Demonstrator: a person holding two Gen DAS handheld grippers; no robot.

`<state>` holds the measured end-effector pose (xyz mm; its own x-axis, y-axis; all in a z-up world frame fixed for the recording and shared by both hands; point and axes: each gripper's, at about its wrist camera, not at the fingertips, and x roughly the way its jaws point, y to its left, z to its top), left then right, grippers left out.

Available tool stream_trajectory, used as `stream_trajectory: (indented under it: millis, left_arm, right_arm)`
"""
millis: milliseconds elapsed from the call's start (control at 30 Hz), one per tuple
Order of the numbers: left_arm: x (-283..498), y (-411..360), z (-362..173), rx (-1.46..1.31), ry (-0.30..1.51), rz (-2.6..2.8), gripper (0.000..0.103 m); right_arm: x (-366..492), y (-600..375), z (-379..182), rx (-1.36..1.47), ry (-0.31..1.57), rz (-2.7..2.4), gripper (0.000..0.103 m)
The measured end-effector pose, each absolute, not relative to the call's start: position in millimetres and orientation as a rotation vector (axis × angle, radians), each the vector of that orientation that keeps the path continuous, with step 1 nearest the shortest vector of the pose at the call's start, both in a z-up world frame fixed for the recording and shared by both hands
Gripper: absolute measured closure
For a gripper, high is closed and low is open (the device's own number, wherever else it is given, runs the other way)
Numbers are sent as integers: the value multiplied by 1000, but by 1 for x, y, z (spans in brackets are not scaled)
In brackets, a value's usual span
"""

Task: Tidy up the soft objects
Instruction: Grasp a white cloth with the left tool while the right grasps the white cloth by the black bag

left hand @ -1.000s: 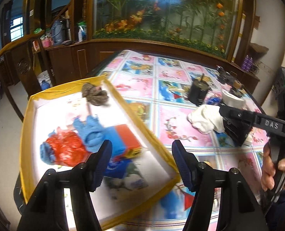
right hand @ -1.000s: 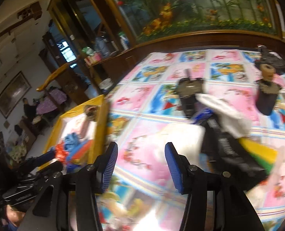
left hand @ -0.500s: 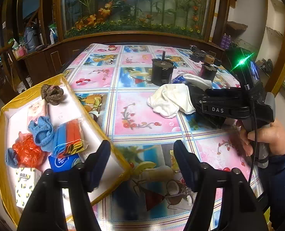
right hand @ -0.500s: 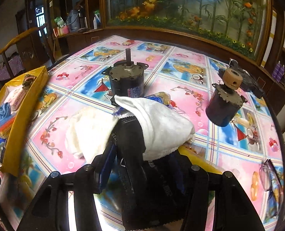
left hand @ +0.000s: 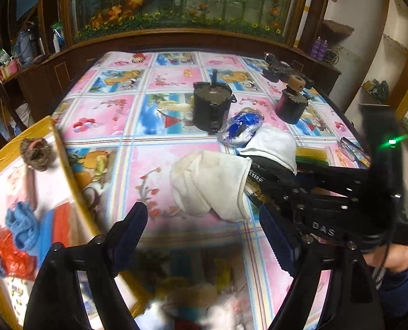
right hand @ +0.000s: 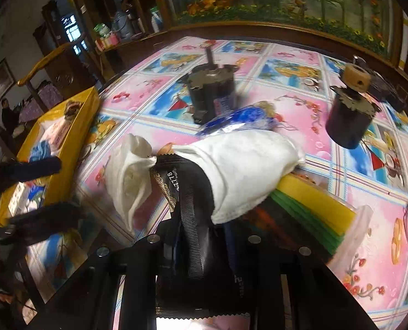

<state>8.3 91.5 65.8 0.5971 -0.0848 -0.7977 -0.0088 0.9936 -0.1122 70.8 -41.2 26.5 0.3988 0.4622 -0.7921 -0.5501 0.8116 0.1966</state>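
Worktop carries the yellow box at the left. White cloth lies in the middle, pinched by the right gripper. Left gripper is spread wide, holding nothing. The cloth should go slowly into the box, lifted clear of its wall.

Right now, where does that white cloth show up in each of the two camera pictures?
Left wrist view: the white cloth lies mid-picture, draped over the tip of the right gripper.
Right wrist view: the cloth sits centre, covering that gripper's fingers.
Shared landmark: the dark motor just behind it.
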Motion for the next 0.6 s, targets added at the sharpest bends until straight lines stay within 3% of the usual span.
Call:
stream_trajectory:
  millis: [400,433,467,500,600]
  left_arm:
    - [76,84,27,-123,1022,37,21]
    - [79,83,25,-123,1015,34,28]
    - [81,82,22,-120,1010,39,54]
    - [82,81,18,-115,1020,55,69]
    - [76,82,19,-125,988,51,82]
  right_arm:
    - [81,-54,23,-40,1001,580,75]
    - [82,-54,23,-41,1000,574,75]
    - [82,-55,23,-36,1002,574,75]
    - [83,-56,23,-32,1003,575,75]
    - [82,-55,23,-36,1001,574,75]
